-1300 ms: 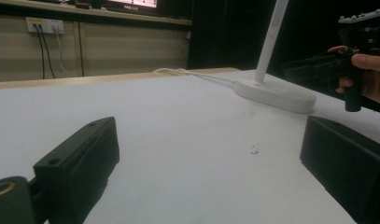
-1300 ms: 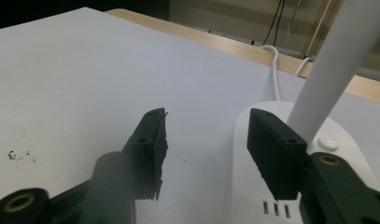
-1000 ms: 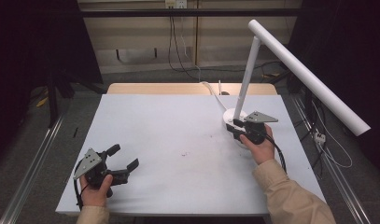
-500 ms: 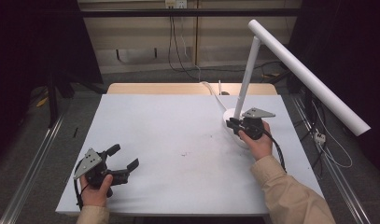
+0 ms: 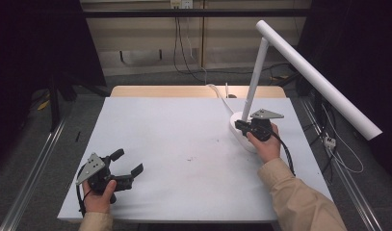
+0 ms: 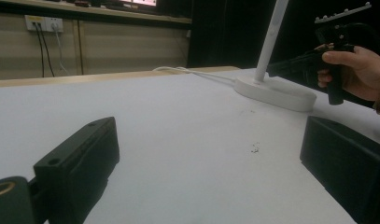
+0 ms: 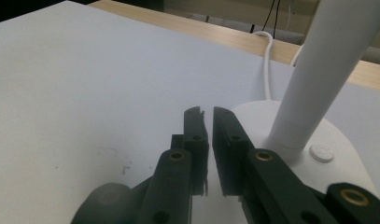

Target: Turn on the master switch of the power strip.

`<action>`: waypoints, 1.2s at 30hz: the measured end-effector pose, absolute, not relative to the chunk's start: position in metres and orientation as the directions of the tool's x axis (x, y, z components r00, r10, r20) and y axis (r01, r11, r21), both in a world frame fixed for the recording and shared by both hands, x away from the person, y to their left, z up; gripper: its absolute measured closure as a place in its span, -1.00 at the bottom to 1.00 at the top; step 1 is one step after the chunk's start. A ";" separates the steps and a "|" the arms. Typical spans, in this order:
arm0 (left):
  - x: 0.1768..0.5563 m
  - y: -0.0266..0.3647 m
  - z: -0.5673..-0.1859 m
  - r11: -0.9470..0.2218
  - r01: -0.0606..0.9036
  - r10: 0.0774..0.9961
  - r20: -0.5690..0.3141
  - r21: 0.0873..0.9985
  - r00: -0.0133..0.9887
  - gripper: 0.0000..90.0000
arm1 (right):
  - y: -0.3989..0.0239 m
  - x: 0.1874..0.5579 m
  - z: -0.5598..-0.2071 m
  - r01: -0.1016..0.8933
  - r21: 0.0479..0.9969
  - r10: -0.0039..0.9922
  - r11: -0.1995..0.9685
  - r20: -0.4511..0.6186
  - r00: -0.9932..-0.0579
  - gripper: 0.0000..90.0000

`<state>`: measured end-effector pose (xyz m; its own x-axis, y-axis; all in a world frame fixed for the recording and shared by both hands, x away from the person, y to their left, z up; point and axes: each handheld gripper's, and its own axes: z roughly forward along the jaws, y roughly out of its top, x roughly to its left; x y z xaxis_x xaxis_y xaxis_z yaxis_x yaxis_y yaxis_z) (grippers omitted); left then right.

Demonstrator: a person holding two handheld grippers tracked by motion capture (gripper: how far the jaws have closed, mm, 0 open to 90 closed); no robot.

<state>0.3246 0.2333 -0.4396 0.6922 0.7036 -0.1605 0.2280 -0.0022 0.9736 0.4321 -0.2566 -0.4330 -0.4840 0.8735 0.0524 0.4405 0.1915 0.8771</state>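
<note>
Right gripper [image 5: 239,126] at the desk lamp's base [image 5: 241,132], fingers nearly together.

Its fingers [image 7: 197,135] have just been closing and now stand almost shut with only a slit between them and nothing in it, their tips over the rim of the round white base just beside the lamp's upright stem [image 7: 318,79]. A small round button [image 7: 322,152] sits on the base near the stem, and the white cord [image 5: 221,96] runs off toward the far edge of the desk [image 5: 174,139]. The left gripper [image 5: 127,163] rests near the front left corner, well apart from the lamp, fingers [image 6: 80,163] spread wide and empty.
</note>
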 end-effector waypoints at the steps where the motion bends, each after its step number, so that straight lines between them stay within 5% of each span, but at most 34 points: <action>1: 0.325 0.233 -0.440 -0.004 0.229 0.704 -0.160 0.973 0.692 -0.91 | -0.257 0.433 -0.433 0.439 0.877 0.874 0.194 0.048 -0.483 0.89; 36: 0.326 0.232 -0.441 -0.003 0.231 0.703 -0.162 0.973 0.692 -0.90 | -0.253 0.457 -0.444 0.492 0.840 0.904 0.229 0.004 -0.427 1.00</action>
